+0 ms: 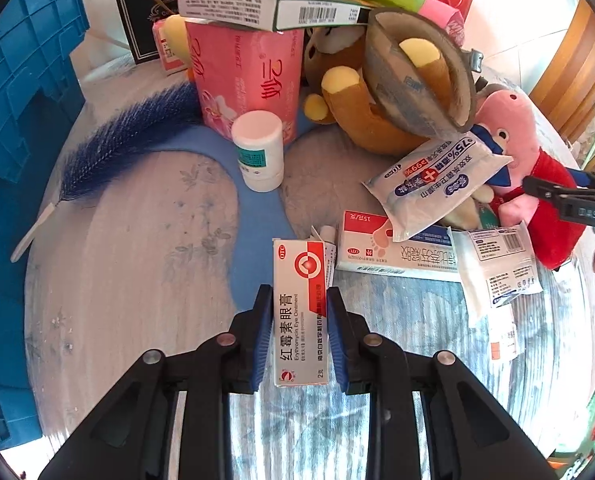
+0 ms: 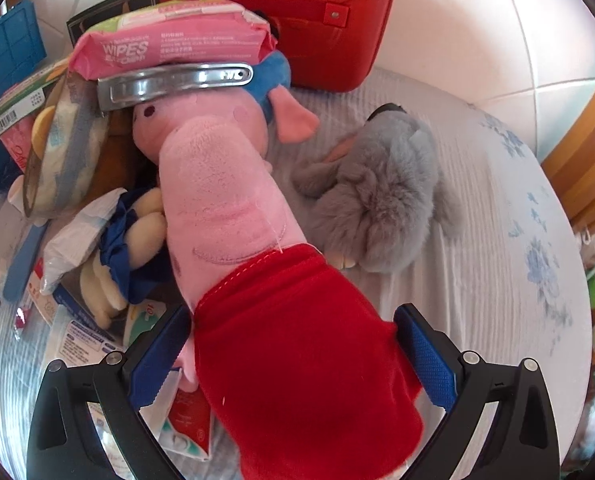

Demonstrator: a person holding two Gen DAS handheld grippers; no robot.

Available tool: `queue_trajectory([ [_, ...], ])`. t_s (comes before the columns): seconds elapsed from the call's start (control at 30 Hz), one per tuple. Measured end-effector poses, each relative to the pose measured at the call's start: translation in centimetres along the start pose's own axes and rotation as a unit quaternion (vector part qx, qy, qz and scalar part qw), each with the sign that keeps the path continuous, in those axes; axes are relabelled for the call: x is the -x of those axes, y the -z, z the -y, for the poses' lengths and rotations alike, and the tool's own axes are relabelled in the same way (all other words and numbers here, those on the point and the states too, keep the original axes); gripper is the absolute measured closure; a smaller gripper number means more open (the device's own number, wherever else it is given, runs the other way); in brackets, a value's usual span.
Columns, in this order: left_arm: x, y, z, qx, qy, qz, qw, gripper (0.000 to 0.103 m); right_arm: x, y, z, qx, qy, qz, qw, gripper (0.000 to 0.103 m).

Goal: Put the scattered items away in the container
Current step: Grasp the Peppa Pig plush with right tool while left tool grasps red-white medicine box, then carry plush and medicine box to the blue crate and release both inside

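From the left wrist, we hold the left gripper (image 1: 299, 336) clamped on a small ointment box (image 1: 300, 316), its far end reaching ahead of the fingertips. The blue crate (image 1: 21, 120) sits off to the gripper's left, and most items lie ahead on the bed (image 1: 129, 280): a white bottle (image 1: 258, 150), a wipes packet (image 1: 437, 184), a brown bear (image 1: 361, 112). Little seems tidied yet.

From the right wrist, we have the right gripper (image 2: 293, 360) wide apart around the pink pig toy (image 2: 233, 200), whose red dress lies between the pads, not yet squeezed. A grey plush (image 2: 377, 196) lies ahead to the right.
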State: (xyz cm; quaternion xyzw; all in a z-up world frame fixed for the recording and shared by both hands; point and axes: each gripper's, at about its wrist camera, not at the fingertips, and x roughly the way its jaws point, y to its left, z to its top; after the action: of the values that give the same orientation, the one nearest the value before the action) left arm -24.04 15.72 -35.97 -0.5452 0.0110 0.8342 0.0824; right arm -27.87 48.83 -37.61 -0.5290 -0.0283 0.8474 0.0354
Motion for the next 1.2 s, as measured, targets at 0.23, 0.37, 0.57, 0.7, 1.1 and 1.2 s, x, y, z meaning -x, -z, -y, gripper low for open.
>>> queue_trajectory([
  [0.23,1.2,0.3,-0.4,0.003,-0.002,0.008,1.0,0.077,-3.2,-0.9,-0.8,0.037,0.005,-0.055,0.998,0.0],
  [0.37,1.7,0.3,-0.9,0.006,-0.003,0.012,0.9999,0.077,-3.0,-0.8,-0.8,0.043,0.006,-0.063,0.997,0.015],
  [0.57,2.9,0.2,-0.7,0.003,0.003,0.022,0.9998,0.077,0.1,0.0,-0.4,0.019,-0.006,-0.042,0.999,0.024],
  [0.7,4.0,0.2,-0.3,0.0,0.009,0.031,0.9995,0.077,3.1,0.8,-0.1,-0.006,-0.016,-0.027,0.999,0.024],
  [1.1,9.7,0.3,0.0,-0.024,0.037,0.068,0.9967,0.077,14.4,4.4,-1.9,-0.06,-0.018,0.023,0.998,0.023],
  [1.2,11.8,0.3,-0.2,-0.03,0.044,0.081,0.9953,0.077,17.2,5.2,-3.6,-0.065,-0.025,0.039,0.997,0.023],
])
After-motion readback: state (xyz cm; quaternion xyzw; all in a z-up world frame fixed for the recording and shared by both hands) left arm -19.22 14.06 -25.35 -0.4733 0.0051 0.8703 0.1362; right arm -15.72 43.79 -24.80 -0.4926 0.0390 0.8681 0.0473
